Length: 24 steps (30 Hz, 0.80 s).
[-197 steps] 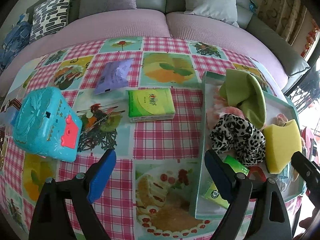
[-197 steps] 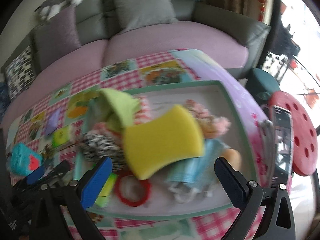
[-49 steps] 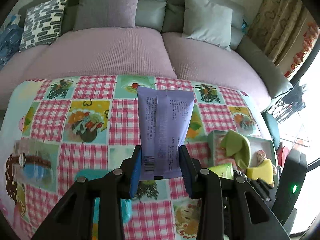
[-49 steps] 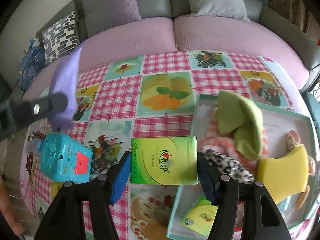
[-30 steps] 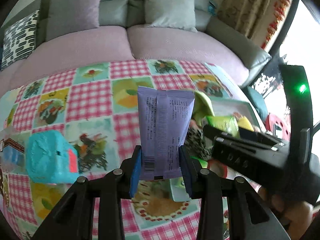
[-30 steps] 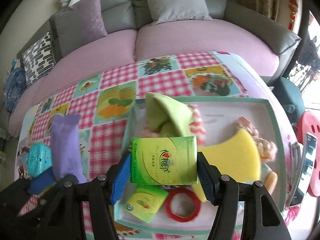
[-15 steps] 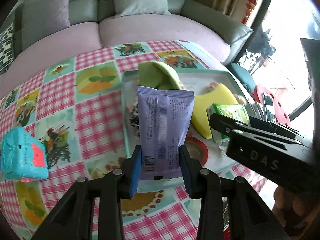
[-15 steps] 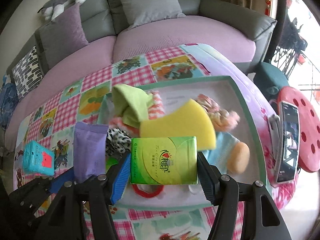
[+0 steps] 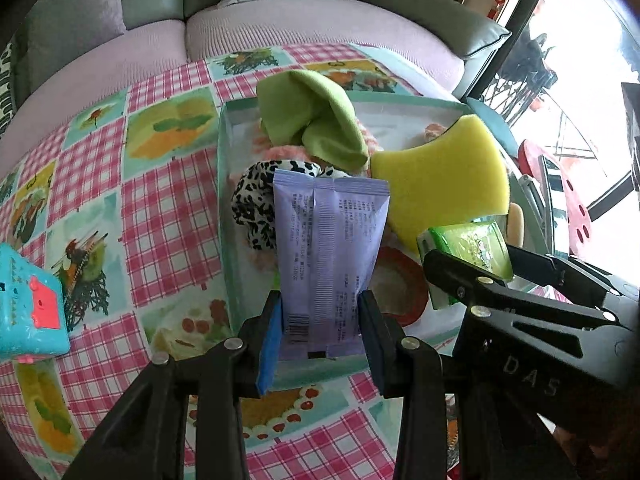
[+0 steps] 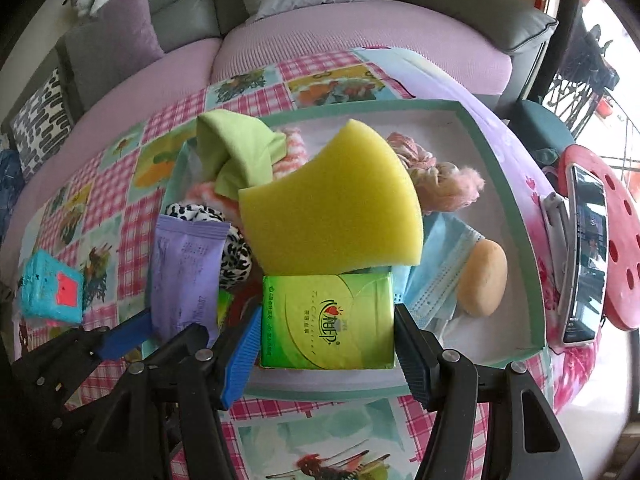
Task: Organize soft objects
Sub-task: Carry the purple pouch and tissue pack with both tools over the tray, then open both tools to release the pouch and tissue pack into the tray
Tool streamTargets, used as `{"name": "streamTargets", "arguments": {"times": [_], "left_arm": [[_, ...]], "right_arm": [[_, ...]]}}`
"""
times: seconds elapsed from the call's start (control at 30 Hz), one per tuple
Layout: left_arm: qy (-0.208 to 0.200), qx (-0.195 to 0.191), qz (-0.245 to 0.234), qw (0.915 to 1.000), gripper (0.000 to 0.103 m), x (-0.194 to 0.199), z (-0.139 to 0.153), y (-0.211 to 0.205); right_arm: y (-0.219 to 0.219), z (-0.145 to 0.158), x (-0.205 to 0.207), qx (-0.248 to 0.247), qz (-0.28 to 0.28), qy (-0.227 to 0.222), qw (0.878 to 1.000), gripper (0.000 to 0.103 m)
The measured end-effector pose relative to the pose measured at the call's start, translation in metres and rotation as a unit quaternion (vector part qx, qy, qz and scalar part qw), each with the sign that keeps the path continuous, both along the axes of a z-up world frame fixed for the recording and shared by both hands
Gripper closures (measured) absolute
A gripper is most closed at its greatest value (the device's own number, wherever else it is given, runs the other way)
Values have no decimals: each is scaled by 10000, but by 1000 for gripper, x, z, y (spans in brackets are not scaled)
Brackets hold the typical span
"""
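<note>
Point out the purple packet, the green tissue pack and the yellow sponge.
purple packet (image 9: 332, 256), left wrist view, middle of its printed back.
green tissue pack (image 10: 326, 320), right wrist view, centre of its front face.
yellow sponge (image 10: 332, 204), right wrist view, middle of its broad face.

Both grippers now hang over the tray (image 10: 496, 152), no longer over the open tablecloth (image 9: 160, 208). The left gripper (image 9: 320, 332), open and empty at the start, now clamps the purple pack (image 9: 330, 248) lifted off the cloth. The right gripper (image 10: 326, 328) likewise now grips the green tissue pack (image 10: 326, 320), above the tray's near edge, just right of the purple pack.
</note>
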<state>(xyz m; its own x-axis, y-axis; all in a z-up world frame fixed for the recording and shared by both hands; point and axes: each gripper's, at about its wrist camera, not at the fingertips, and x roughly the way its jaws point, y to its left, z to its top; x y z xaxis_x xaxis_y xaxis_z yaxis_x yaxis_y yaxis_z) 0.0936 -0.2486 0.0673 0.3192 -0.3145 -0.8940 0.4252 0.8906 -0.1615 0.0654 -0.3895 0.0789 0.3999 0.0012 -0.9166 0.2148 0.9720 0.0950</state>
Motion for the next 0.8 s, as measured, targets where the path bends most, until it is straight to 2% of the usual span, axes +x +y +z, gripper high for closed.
{"name": "streamTargets", "arguments": {"times": [0.07,0.23,0.37,0.47,0.53,0.8], "left_arm": [[20,1,-8,10000,62,1,-1,-1],[106,11,14,9999,51,2,-1,-1],[56,-6,32,10000,51,1,5,1],[31,-51,52,10000,48,0,10,4],[-2,-90,79,9999,39,0,14,7],[-45,-198,344,9992,38,-3,29,26]], "right_arm": [[-1,-1,0,15,-16,23,10000,36],[-2,-3,1,38,-50,76,10000,35],[-5,-1,2,66,-107,38,9999,33],[-6,0,0,57,-161,16,9999,23],[-8,4,-1,56,-198,-44,9998,22],[-3,16,-3,59,-150,-171,9997,22]]}}
